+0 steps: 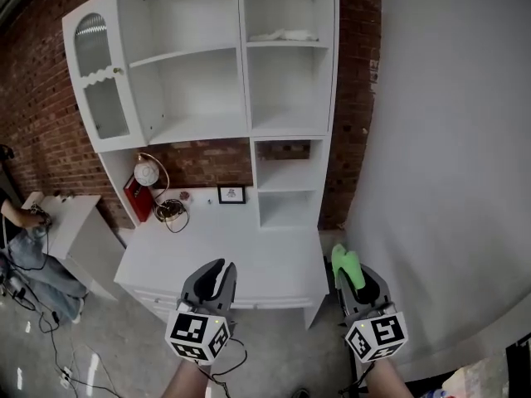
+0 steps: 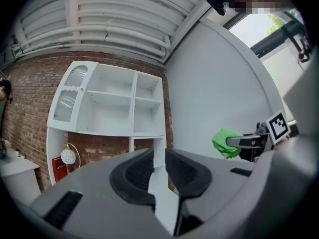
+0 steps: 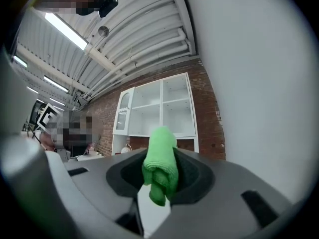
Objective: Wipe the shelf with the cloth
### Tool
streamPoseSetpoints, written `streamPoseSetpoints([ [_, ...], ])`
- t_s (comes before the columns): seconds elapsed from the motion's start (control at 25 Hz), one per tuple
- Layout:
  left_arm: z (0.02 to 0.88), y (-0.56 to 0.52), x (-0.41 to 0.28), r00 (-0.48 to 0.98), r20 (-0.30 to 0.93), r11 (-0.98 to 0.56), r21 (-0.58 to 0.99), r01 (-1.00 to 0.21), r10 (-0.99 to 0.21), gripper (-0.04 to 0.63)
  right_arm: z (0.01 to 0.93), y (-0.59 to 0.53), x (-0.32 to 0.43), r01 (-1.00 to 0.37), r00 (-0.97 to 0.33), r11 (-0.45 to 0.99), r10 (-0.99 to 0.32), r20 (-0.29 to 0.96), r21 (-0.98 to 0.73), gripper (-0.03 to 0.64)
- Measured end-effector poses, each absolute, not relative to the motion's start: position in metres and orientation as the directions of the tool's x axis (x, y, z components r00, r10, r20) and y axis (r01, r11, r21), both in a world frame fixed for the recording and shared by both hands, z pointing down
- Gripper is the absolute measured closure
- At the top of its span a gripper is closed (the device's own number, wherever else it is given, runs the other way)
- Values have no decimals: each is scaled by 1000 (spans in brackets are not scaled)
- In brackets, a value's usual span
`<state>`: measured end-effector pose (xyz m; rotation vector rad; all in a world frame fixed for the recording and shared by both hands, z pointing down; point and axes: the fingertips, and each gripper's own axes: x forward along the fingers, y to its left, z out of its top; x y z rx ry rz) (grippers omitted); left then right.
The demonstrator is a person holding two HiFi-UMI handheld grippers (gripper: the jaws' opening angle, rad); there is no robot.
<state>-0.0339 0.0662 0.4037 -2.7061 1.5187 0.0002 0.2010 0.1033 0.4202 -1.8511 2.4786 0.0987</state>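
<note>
Right gripper point(image 1: 352, 274) jaws clamped on folded green cloth point(image 3: 160, 164), cloth sticking up past the tips. Left gripper point(image 1: 218, 272) jaws a narrow gap apart, nothing between. Both held low in front of white desk top point(image 1: 249, 255), well short of white shelf unit point(image 1: 242, 73) on brick wall point(image 1: 207, 157). Small picture frame point(image 1: 231, 194) on the desk.

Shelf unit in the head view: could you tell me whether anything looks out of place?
The arched glass door at the upper left stands swung open, and a tangle of cords lies loose on the desk top. Nothing looks spilled or broken.
</note>
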Motion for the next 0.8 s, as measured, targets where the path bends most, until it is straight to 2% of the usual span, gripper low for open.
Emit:
streamPoseSetpoints([
  [0.44,388,60,-2,453,-38,-451,-59,-891,-891,523,400,72,242,-920,-363,380,-918,-161,-93,505],
  [0.8,385,31,-6,433,-47,-430,-72,-900,-900,523,391,40,237,-899,-396,423,-896,-200,-117,505],
])
